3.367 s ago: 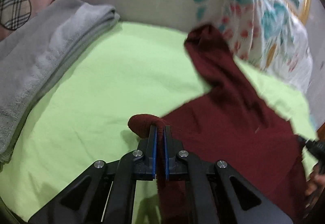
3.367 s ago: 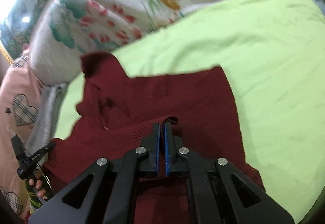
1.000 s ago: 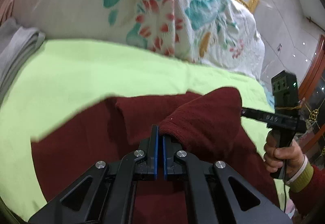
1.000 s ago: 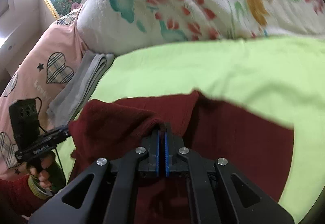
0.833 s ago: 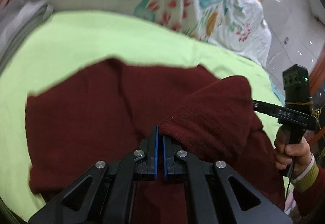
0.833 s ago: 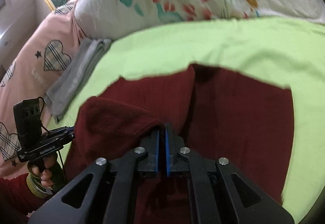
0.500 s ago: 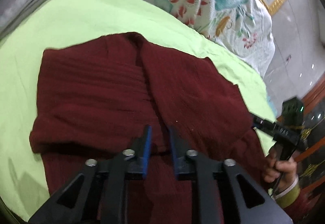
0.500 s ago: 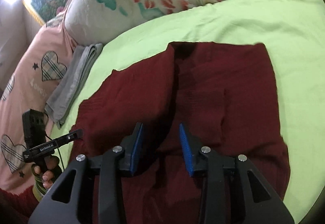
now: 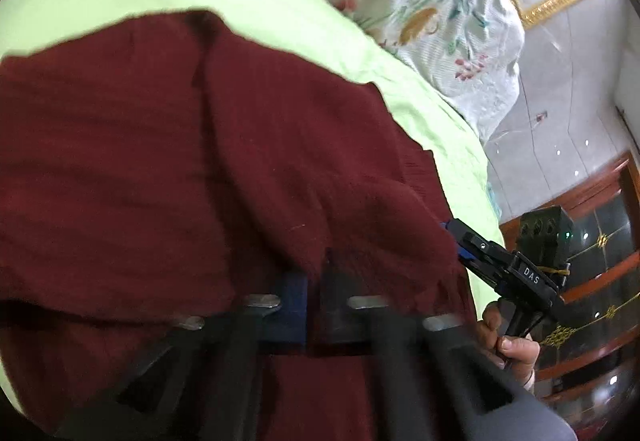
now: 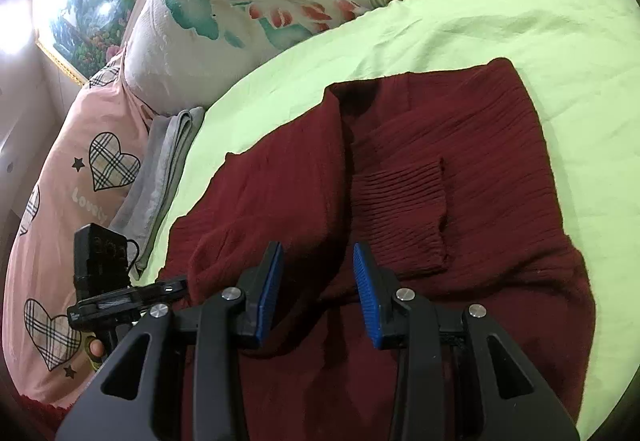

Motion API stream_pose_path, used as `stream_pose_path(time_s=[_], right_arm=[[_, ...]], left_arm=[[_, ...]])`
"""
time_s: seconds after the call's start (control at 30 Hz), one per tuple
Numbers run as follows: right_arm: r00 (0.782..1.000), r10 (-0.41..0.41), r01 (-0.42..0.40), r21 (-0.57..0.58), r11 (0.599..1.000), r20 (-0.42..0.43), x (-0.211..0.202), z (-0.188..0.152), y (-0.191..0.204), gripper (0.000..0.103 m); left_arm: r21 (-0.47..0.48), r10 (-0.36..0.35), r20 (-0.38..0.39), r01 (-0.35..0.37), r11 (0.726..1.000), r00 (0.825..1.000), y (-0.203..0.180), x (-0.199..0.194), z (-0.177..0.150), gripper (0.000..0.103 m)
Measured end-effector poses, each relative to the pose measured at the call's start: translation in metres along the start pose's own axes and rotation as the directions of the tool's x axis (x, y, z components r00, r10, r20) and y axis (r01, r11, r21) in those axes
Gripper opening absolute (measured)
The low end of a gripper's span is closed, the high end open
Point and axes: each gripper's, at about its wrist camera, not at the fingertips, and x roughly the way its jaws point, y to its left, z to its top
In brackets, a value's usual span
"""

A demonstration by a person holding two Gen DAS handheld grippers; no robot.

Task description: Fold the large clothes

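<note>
A dark red sweater (image 10: pixel 460 177) is laid flat on the light green sheet (image 10: pixel 500 21) of a bed, roughly in the middle of the sheet. Both sleeves are seen folded inward over the body; a ribbed cuff (image 10: pixel 400 217) lies on the right half, and a seam-like gap runs between the two folded halves.

The right hand-held gripper (image 10: pixel 318 293) is seen over the near edge of the sweater with its jaws parted to a moderate width. The blue pads (image 10: pixel 366 293) are clear of the cloth; nothing is pinched between them. Its jaws have just been opening, and they are empty.

The left hand-held gripper (image 9: pixel 314 305) is blurred in its own view. Its jaws have just been closing and are now all but together, set against the near hem of the sweater. A thin strip of red shows between the pads, but whether cloth is actually pinched cannot be told from the blur. In the right wrist view, only this gripper's body and tip are seen at the sweater's left edge.

A floral quilt (image 10: pixel 260 1) is bunched along the far side of the bed. A pink pillow with plaid hearts (image 10: pixel 80 177) and a folded grey towel (image 10: pixel 164 169) lie to the left.
</note>
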Motion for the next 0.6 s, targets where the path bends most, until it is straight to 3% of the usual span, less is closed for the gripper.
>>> stream_pose_path(time_s=[0.07,0.2,0.27,0.4,0.5,0.57,0.6], right_arm=[[1.0,0.012,-0.012,0.009,1.0,0.003,0.0,0.0,0.001,0.038],[1.0,0.028,-0.028,0.03,0.999,0.005,0.004,0.003,0.003,0.038],[0.999,0.035,-0.035,0.04,0.999,0.0,0.01,0.004,0.005,0.038],[0.999,0.043,-0.042,0.076,0.996,-0.011,0.024,0.006,0.006,0.038],[0.998,0.065,-0.065,0.128,0.99,0.006,0.024,0.004,-0.001,0.038],[0.998,0.067,-0.069,0.151,0.986,0.014,0.022,0.001,-0.006,0.038],[0.998,0.063,-0.064,0.156,0.986,0.014,0.021,0.001,-0.008,0.038]], left_arm=[[-0.031,0.039,0.082,-0.036,0.999,0.996,0.009,-0.016,0.004,0.003],[-0.143,0.069,0.128,-0.05,0.988,0.989,0.05,-0.03,0.005,0.0],[-0.185,0.117,0.135,-0.091,0.979,0.984,0.068,-0.035,0.002,0.0],[-0.238,0.074,0.126,-0.042,0.97,0.989,0.083,-0.041,-0.001,0.0],[-0.202,0.025,0.105,-0.003,0.979,0.994,0.071,-0.041,0.002,0.001],[-0.181,-0.02,0.076,0.033,0.983,0.997,0.062,-0.037,0.007,0.034],[-0.174,-0.024,0.063,0.035,0.984,0.998,0.059,-0.034,0.008,0.061]])
